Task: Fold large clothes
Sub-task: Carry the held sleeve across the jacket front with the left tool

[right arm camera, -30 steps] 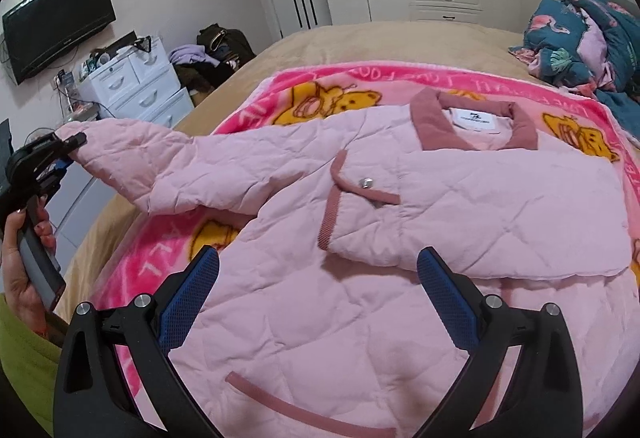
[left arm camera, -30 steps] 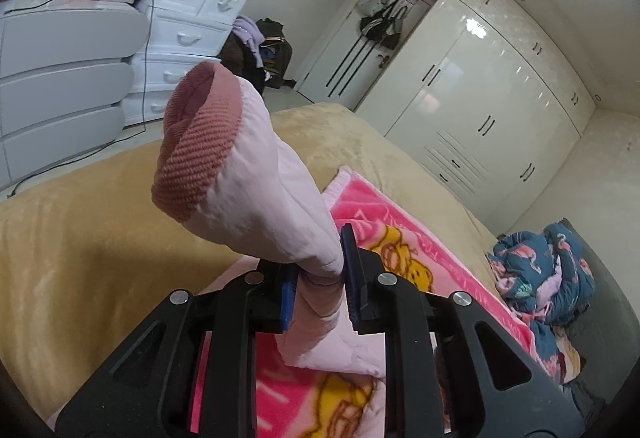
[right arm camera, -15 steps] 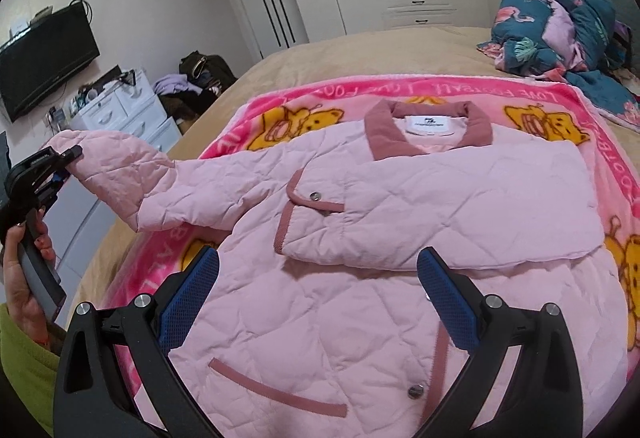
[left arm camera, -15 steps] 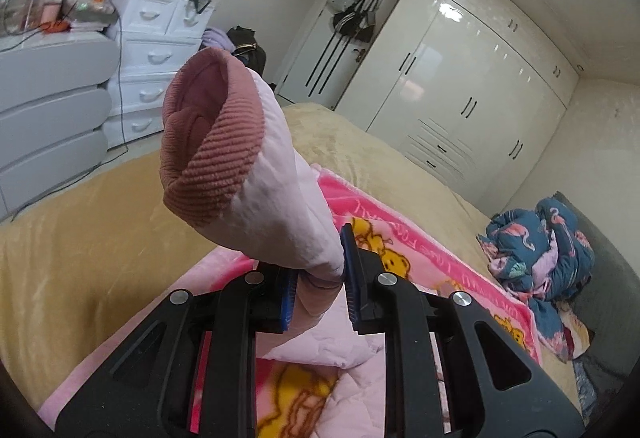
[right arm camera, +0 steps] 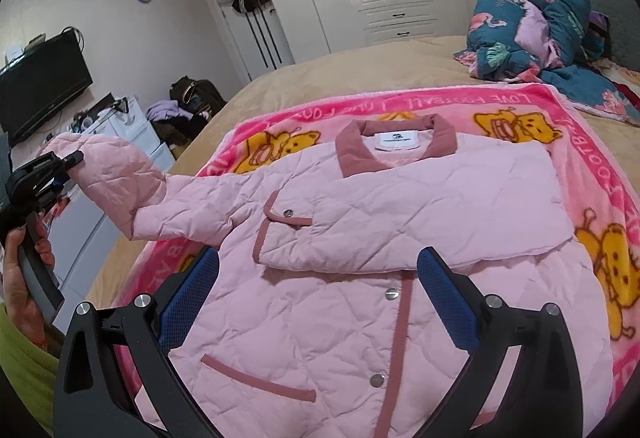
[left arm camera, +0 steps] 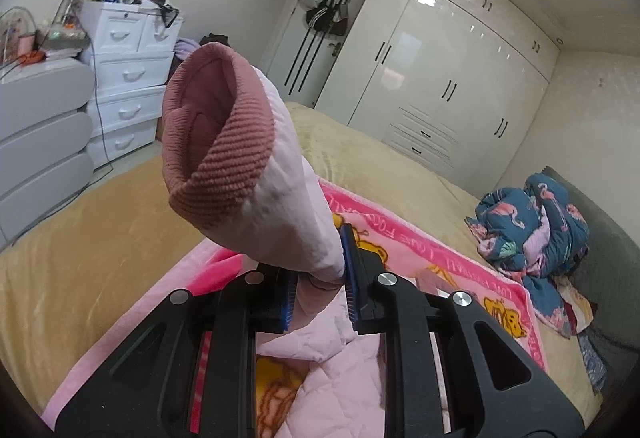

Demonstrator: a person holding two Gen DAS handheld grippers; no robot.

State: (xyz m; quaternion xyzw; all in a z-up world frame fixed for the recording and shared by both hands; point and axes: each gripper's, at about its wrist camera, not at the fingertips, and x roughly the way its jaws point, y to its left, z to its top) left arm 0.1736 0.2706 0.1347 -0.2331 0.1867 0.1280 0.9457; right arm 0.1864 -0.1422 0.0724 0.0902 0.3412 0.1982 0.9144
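Observation:
A pink quilted jacket (right arm camera: 360, 238) lies face up on a pink bear blanket (right arm camera: 592, 142) on the bed, collar at the far end. One sleeve is folded across its chest. My left gripper (left arm camera: 320, 278) is shut on the other sleeve (left arm camera: 280, 214), just behind its dark pink ribbed cuff (left arm camera: 212, 142), and holds it raised off the bed. From the right wrist view the left gripper (right arm camera: 64, 162) is at the far left with the sleeve (right arm camera: 120, 186) stretched out from the jacket. My right gripper (right arm camera: 320, 290) is open and empty, above the jacket's lower front.
A teal flamingo bedding heap (right arm camera: 536, 26) lies at the head of the bed. White drawer units (left arm camera: 124, 98) stand left of the bed, a TV (right arm camera: 40, 86) on the wall, white wardrobes (left arm camera: 440, 90) at the back. Tan bedspread (left arm camera: 80, 238) surrounds the blanket.
My left gripper has carried the sleeve higher and turned toward the bed. My right gripper has drawn back and up from the jacket, so more of its lower front shows.

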